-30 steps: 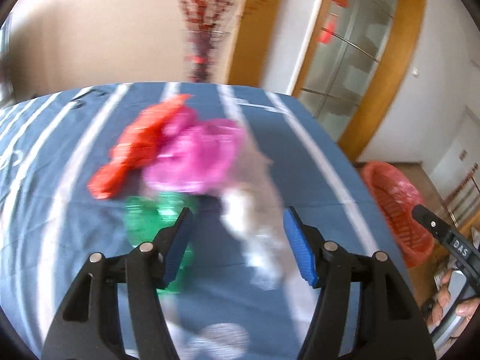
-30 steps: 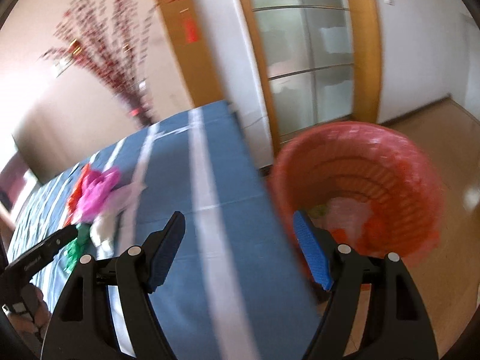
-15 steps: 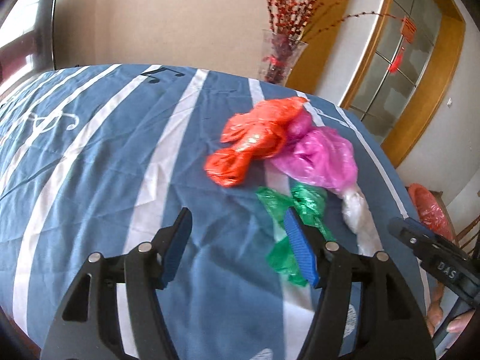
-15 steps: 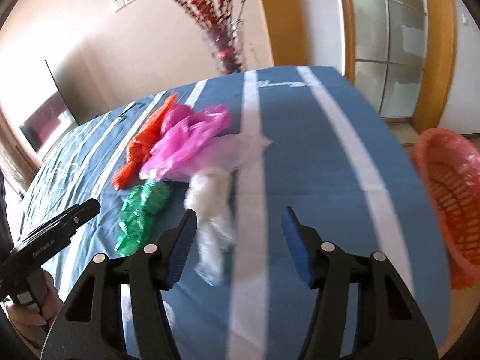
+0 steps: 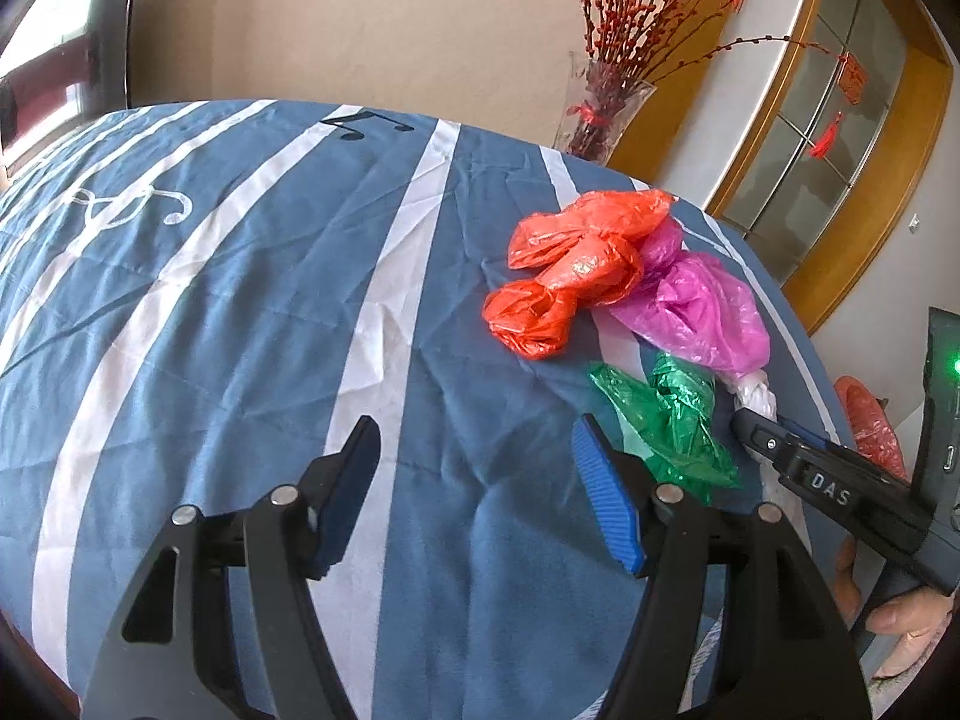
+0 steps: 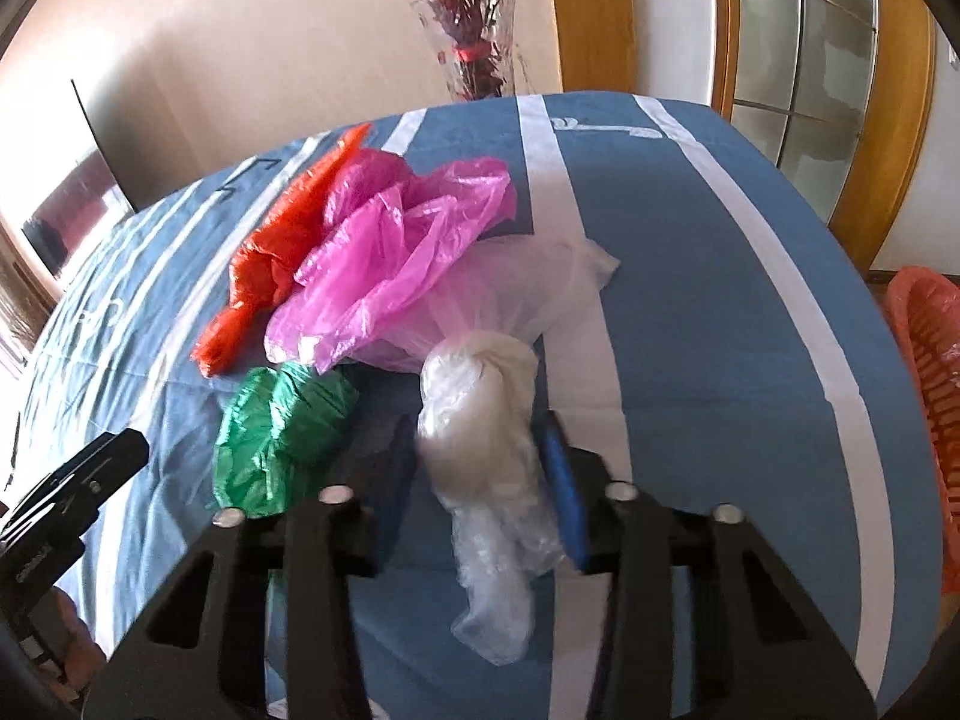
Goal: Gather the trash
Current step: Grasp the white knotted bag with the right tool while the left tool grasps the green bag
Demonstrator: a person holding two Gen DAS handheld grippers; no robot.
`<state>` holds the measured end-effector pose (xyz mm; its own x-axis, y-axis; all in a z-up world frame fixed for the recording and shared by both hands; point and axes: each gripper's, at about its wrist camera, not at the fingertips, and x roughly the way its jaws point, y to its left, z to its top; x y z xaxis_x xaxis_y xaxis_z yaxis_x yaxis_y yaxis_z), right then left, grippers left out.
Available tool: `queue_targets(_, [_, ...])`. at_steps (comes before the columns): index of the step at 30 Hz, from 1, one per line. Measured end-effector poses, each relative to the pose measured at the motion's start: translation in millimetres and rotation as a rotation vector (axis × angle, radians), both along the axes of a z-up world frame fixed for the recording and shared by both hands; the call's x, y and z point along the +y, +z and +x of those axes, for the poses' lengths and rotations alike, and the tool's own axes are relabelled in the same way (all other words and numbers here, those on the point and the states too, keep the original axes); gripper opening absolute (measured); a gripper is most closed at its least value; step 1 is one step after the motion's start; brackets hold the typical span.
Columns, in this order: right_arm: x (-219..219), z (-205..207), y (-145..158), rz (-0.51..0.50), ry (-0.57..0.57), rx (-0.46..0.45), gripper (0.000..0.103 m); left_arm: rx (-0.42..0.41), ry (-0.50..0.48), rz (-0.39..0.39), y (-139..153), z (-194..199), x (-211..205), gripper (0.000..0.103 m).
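Note:
Several crumpled plastic bags lie on the blue striped bedspread (image 5: 240, 300): an orange bag (image 5: 576, 270) (image 6: 282, 240), a pink bag (image 5: 696, 312) (image 6: 390, 246), a green bag (image 5: 672, 420) (image 6: 282, 426) and a knotted white bag (image 6: 480, 420) (image 5: 756, 390). My right gripper (image 6: 477, 438) straddles the white bag and its jaws are closing, the pads right at the bag's two sides; the bag does not look squeezed. My left gripper (image 5: 474, 438) hovers open over bare cloth, left of the green bag, nothing between its fingers.
A red mesh basket (image 6: 924, 360) (image 5: 870, 420) stands on the floor past the bed's right edge. A glass vase of red branches (image 6: 474, 48) is behind the bed's far side. A thin translucent bag (image 6: 528, 288) lies under the pink one.
The right gripper swung from the red basket back over the bed, came down around the white bag and narrowed its jaws. The left gripper shifted left, off the bags, onto bare cloth.

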<state>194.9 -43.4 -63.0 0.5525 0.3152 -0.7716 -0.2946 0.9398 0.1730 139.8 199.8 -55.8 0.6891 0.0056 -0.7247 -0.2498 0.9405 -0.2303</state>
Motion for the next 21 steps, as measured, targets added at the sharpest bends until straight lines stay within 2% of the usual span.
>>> queue_targets(6, [-19, -5, 3, -0.011, -0.040, -0.032, 0.025, 0.004, -0.034, 0.001, -1, 5, -13, 0.066])
queue_targets(17, [-86, -18, 7, -0.018, -0.188, -0.074, 0.022, -0.002, -0.130, 0.027, 4, 25, -56, 0.066])
queue_targets(21, [-117, -21, 11, 0.011, -0.254, -0.077, 0.022, -0.004, -0.149, 0.055, 6, 38, -65, 0.066])
